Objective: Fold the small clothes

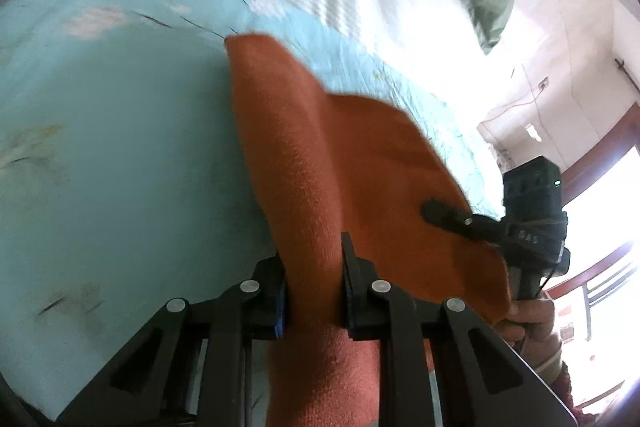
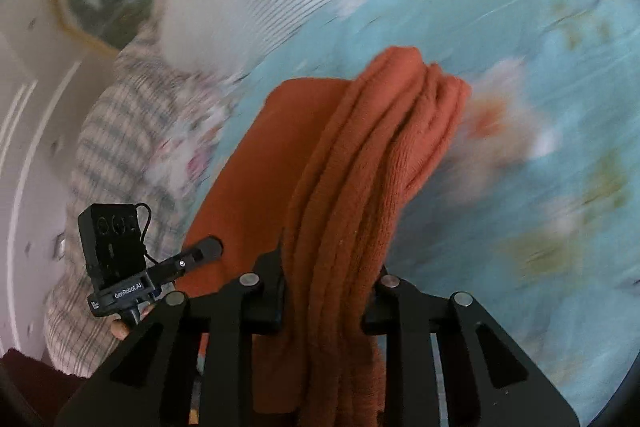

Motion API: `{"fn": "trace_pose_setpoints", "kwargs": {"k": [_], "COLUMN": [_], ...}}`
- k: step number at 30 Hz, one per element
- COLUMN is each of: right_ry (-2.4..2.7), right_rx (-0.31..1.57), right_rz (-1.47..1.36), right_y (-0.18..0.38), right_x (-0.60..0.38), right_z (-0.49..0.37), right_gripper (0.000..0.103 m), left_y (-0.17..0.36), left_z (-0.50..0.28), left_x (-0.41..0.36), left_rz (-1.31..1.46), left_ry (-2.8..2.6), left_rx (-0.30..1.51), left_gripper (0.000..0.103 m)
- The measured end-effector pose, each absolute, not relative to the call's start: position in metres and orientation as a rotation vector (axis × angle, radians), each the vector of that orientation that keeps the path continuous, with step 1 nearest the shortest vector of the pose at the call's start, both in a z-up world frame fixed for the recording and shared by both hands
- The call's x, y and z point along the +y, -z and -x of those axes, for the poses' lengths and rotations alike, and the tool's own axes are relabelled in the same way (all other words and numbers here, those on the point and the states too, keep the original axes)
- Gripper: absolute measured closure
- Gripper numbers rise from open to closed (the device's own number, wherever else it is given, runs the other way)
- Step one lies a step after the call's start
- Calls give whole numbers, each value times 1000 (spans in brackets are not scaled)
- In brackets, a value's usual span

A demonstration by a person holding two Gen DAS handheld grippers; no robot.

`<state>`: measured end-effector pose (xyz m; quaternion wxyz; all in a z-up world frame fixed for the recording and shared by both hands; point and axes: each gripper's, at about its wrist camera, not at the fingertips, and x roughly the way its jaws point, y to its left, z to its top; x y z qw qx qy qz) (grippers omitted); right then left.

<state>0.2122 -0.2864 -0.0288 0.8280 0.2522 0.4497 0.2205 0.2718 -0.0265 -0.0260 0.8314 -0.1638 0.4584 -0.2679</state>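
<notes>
Holding the rust-orange knit garment (image 1: pixel 304 163) above the light-blue floral bedsheet (image 1: pixel 120 147), you have the left gripper (image 1: pixel 312 291) and the right gripper (image 2: pixel 326 291) each with jaws narrowed on a bunched edge. You seem mid-fold; next, lay it flat and bring both edges over evenly.

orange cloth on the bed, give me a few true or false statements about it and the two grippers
1. The left gripper is shut on the orange cloth. True.
2. The right gripper hangs open, clear of the cloth. False: it is shut on a bunched edge of it.
3. The cloth is above a light blue bedsheet. True.
4. The cloth is green. False: it is orange.
</notes>
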Motion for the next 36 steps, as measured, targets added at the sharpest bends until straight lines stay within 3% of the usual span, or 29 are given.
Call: {"fn": "trace_pose_setpoints", "kwargs": {"k": [8,14,16,19,21,25,32,34,36], "right_ry": [-580,-490,-468,-407,-380,-372,-365,-365,-366], "right_rx": [986,1053,1057,1058,1024,1024,1048,1046,1045], "right_rz": [-512,-499,-496,-466,-449,-420,-378,-381,-385], "right_y": [59,89,91,83,74,71,84,85,85], "right_x": [-207,-207,-208,-210,-213,-215,-212,-213,-214], "right_z": [-202,-200,-199,-197,-191,-187,-185,-185,-185], "right_gripper": [78,78,75,60,59,59,59,59,59], "left_y": [-3,31,50,60,62,66,66,64,62], "left_z": [-178,-152,-152,-153,-161,-182,-252,-275,-304], "left_x": [81,104,112,123,129,145,156,159,158], "left_rz": [303,295,325,377,411,479,569,568,538], "left_ry": [436,371,362,379,376,359,319,299,259], "left_rx": [892,954,995,1011,1023,1036,1027,1017,1006], "left_gripper": [83,82,79,65,54,46,46,53,72]}}
